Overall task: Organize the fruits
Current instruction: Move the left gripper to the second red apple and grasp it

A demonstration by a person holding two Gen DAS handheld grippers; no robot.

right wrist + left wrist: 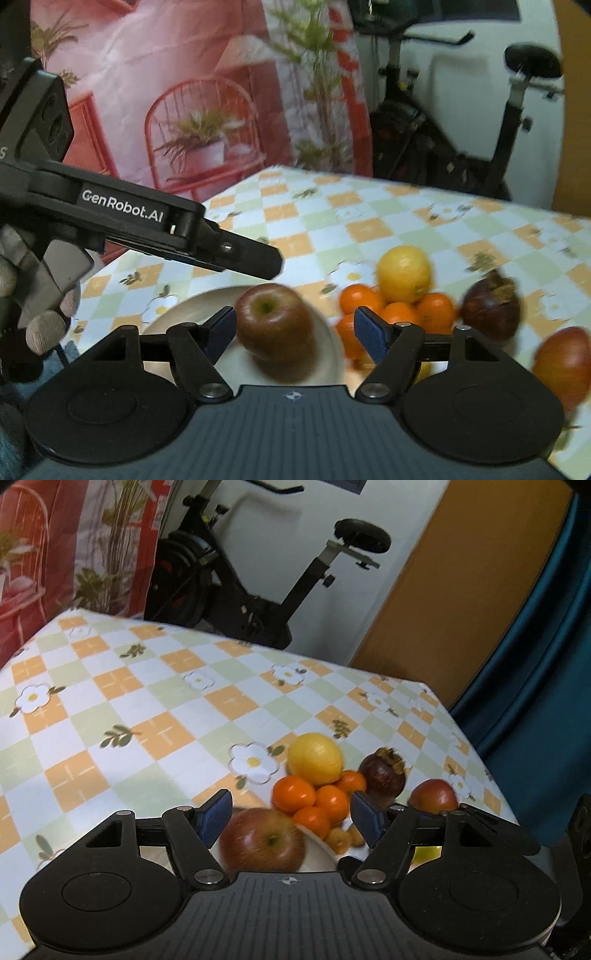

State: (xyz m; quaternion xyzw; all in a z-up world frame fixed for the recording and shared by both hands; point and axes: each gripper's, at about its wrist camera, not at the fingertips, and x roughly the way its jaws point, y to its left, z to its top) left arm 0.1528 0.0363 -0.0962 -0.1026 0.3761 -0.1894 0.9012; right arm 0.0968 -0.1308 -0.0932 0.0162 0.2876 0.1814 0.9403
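While the round red apple [274, 322] sits upright on the shallow cream plate [173, 314], stem dimple facing up, it has no long axis to speak of.
Right gripper [295, 330] and left gripper [291, 816] stand spread, empty; a nudge could roll it toward the orange mandarins [400, 312] just right.

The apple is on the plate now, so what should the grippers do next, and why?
Probably move the right gripper toward the second apple lying off the plate. One apple already sits on the plate, both grippers look empty, and the other fruit is piled on the tablecloth.
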